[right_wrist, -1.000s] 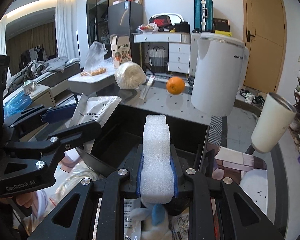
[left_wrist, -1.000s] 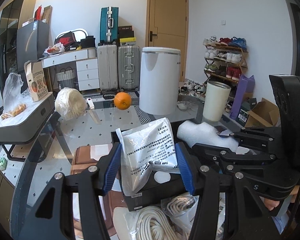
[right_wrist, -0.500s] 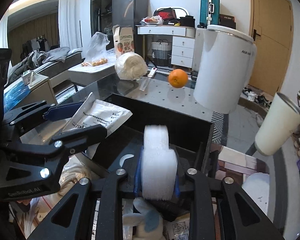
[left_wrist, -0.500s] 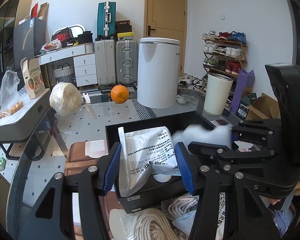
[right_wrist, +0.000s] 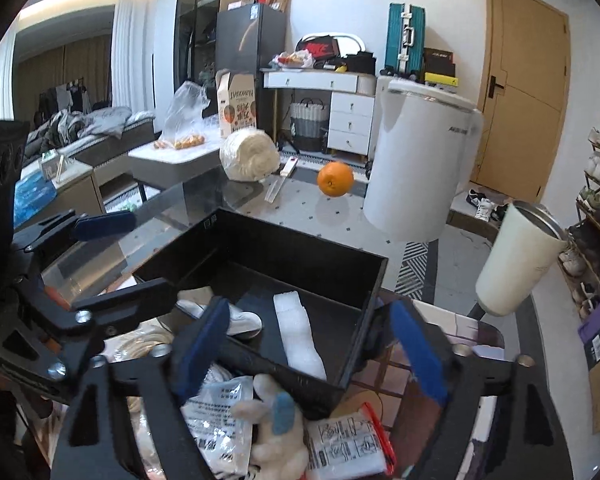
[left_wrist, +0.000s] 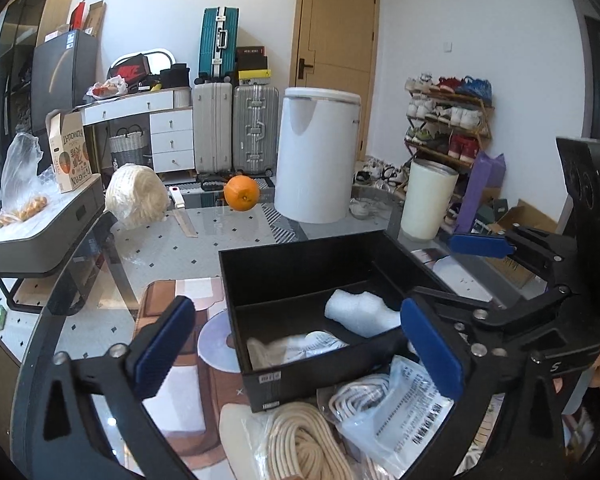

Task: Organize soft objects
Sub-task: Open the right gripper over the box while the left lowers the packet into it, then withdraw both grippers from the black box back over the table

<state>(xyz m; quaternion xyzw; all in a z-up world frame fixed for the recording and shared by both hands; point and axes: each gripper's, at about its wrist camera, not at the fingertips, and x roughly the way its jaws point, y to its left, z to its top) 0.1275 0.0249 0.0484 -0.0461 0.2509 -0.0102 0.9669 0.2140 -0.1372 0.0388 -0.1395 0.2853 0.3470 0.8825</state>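
Counter (left_wrist: 228, 252) glass carries my black box (left_wrist: 300, 276); inside lie the foam piece (left_wrist: 360, 314) and a white pouch (left_wrist: 296, 346). My left gripper (left_wrist: 296, 350) and right gripper (right_wrist: 306, 344) hover over its near edge, jaws spread wide, holding nothing, both items lying beyond the fingertips.

both wrist views close above black box (left_wrist: 300, 364), facing door-side wall, sharing box and orange (right_wrist: 335, 179)
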